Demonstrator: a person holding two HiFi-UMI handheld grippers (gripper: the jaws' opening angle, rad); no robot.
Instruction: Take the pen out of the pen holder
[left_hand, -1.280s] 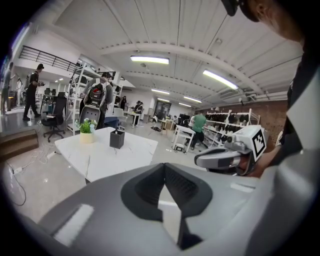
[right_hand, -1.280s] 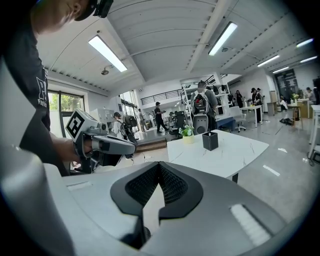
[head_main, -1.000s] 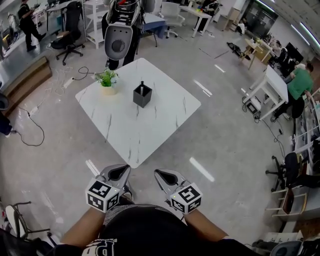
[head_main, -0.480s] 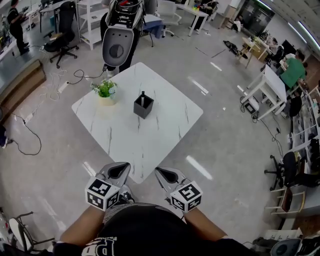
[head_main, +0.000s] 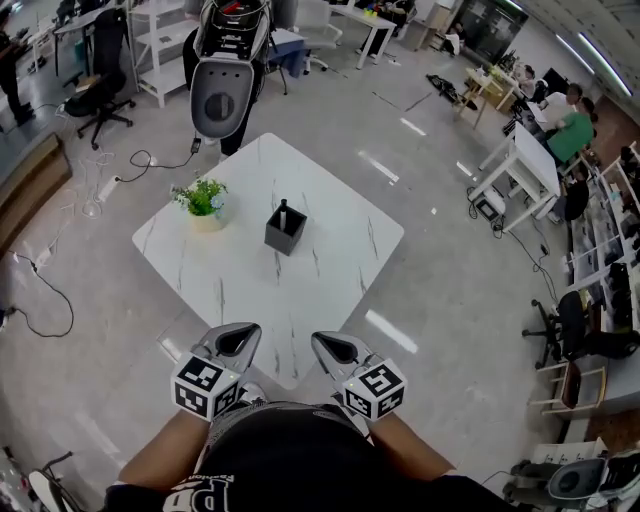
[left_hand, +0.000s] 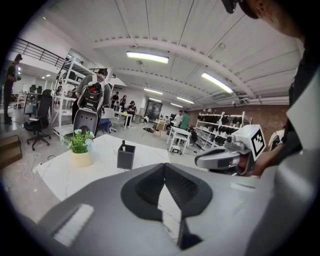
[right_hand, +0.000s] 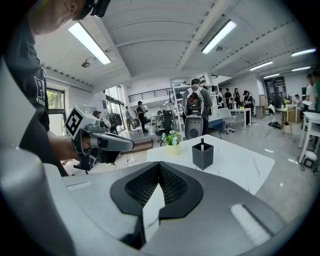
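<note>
Closer to the table (head_main: 300, 300) than a second ago; pen (head_main: 283, 207) still untouched.
The table's near corner now lies just ahead of our left gripper (head_main: 248, 330) and right gripper (head_main: 320, 340), both with jaws together, holding nothing. The pen stands in the pen holder (head_main: 285, 232) mid-table, potted plant (head_main: 203, 200) near the left corner; bare floor (head_main: 440, 290) rings every edge.

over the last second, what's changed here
The person moved toward the table: it, the holder and the plant sit lower and nearer in the head view. Nothing was taken hold of or let go. The pen still stands in the holder, and the left tool and right tool stay shut, empty and low in front of the body.
</note>
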